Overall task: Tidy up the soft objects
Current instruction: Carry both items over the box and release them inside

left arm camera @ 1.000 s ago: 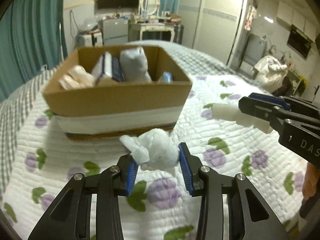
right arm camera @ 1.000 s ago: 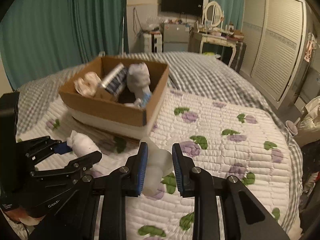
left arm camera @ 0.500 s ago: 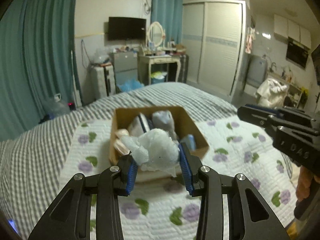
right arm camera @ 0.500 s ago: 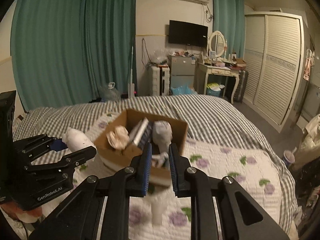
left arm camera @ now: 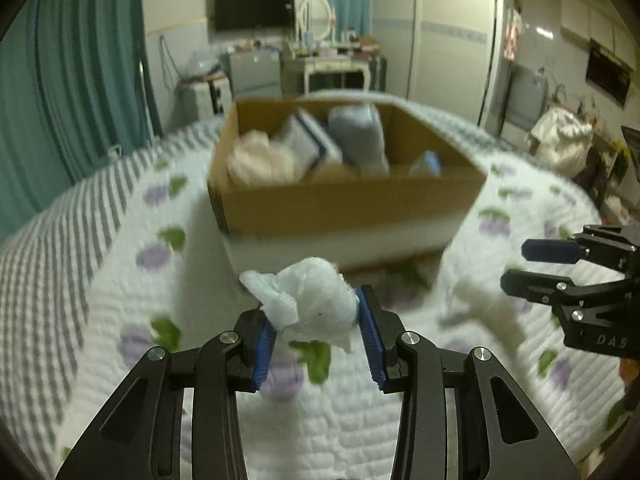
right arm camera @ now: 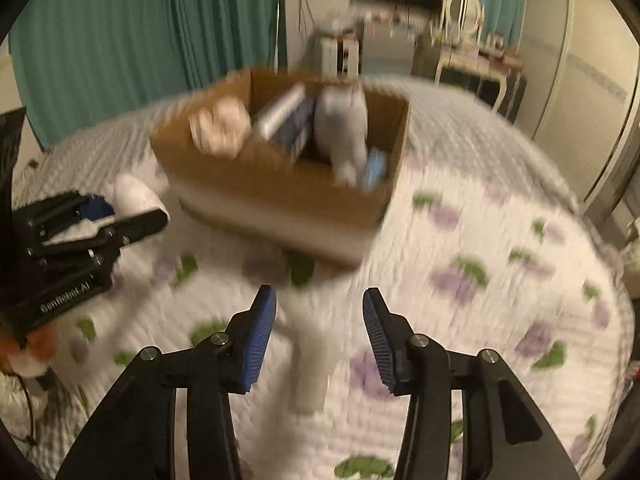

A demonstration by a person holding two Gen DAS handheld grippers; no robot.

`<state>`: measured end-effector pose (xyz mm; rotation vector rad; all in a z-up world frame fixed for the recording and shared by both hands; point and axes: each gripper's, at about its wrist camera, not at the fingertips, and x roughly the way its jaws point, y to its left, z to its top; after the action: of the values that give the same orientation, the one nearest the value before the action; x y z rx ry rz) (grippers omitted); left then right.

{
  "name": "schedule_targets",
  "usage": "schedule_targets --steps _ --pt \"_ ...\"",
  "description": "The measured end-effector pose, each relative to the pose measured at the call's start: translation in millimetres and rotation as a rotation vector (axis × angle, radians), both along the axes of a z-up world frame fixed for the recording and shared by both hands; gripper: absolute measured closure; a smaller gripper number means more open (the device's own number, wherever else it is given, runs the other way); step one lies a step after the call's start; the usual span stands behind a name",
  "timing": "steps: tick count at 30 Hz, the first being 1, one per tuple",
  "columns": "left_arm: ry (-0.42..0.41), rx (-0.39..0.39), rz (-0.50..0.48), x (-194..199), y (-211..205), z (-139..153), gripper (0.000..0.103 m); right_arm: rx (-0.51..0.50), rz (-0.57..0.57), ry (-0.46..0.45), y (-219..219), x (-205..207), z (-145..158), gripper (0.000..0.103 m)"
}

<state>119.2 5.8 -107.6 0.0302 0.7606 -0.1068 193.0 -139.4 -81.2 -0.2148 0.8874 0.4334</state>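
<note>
My left gripper (left arm camera: 318, 334) is shut on a crumpled white soft bundle (left arm camera: 312, 306), held above the quilt in front of the cardboard box (left arm camera: 344, 200); it also shows in the right wrist view (right arm camera: 132, 196). The box (right arm camera: 280, 192) holds several soft items. My right gripper (right arm camera: 319, 332) is open, its jaws wide apart, over a blurred white soft roll (right arm camera: 310, 360) lying on the quilt. That roll also shows in the left wrist view (left arm camera: 486, 304), below the right gripper (left arm camera: 532, 264).
The box sits on a white quilt (left arm camera: 80, 280) with purple flowers over a grey checked bedspread. Teal curtains (right arm camera: 140, 40) hang behind; a dresser, a TV and wardrobes stand at the far wall. Both views are motion-blurred.
Both grippers dropped back low toward the quilt near the box. My right gripper opened and the white roll left its jaws. The left keeps its bundle.
</note>
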Motion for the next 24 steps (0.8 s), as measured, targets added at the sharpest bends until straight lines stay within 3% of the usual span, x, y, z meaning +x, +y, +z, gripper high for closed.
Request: schedule_targets --steps 4,9,11,12,13,15,19,24 --pt "0.041 -0.004 -0.008 -2 -2 -18 0.065 -0.009 -0.016 0.087 -10 4 -31 0.058" --pt "0.056 -0.006 -0.012 -4 -2 -25 0.065 0.016 -0.004 0.12 -11 7 -39 0.058" --pt "0.054 -0.006 -0.014 -6 -4 -24 0.065 0.036 0.008 0.136 -7 7 -41 0.068" --pt "0.051 -0.006 -0.016 -8 -5 -22 0.065 0.017 0.009 0.135 -3 5 -44 0.069" --pt "0.05 -0.008 -0.018 -9 -4 -22 0.065 -0.014 0.009 0.117 1 4 -45 0.077" --pt "0.051 -0.018 -0.023 -13 -4 -18 0.065 -0.026 0.002 0.101 3 5 -44 0.078" --pt "0.02 -0.031 -0.028 -23 -6 4 0.065 0.011 -0.025 0.046 -1 -1 -19 0.079" --pt "-0.061 -0.032 -0.04 -24 -8 43 0.065 0.065 -0.022 -0.113 4 -7 46 0.079"
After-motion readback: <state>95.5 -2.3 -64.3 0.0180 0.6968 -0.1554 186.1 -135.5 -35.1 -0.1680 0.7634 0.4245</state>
